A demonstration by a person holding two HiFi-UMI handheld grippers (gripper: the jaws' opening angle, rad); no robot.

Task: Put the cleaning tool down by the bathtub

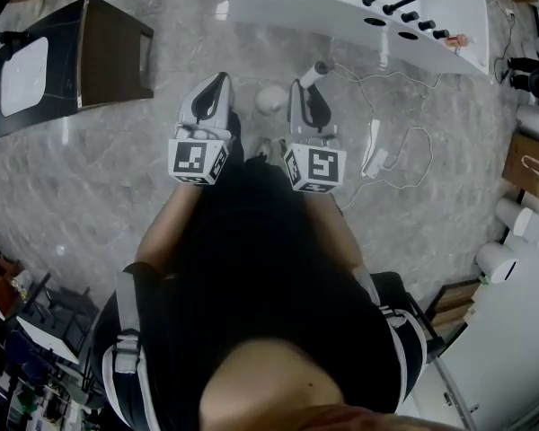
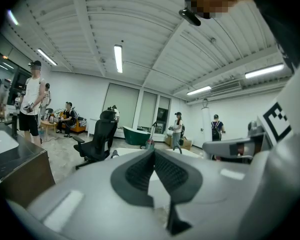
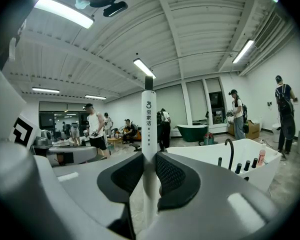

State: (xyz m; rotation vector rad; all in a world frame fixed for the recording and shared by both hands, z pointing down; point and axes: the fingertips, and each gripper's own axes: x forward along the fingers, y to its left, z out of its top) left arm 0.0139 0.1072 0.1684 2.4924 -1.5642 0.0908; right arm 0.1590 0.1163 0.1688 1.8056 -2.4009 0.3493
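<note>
One risk: letting go w/ cleaning tool [image 3: 148, 119] upright, so tips against bathtub [image 1: 296, 3]. Held near bathtub, R gripper [image 3: 149, 160] clamped on its handle; L gripper [image 2: 154, 153] pinched closed, empty. Lower fully b4 release.

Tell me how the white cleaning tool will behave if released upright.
The cleaning tool is a slim straight pole, probably stiff and light. Held upright by the right gripper, it would likely topple if released.
</note>
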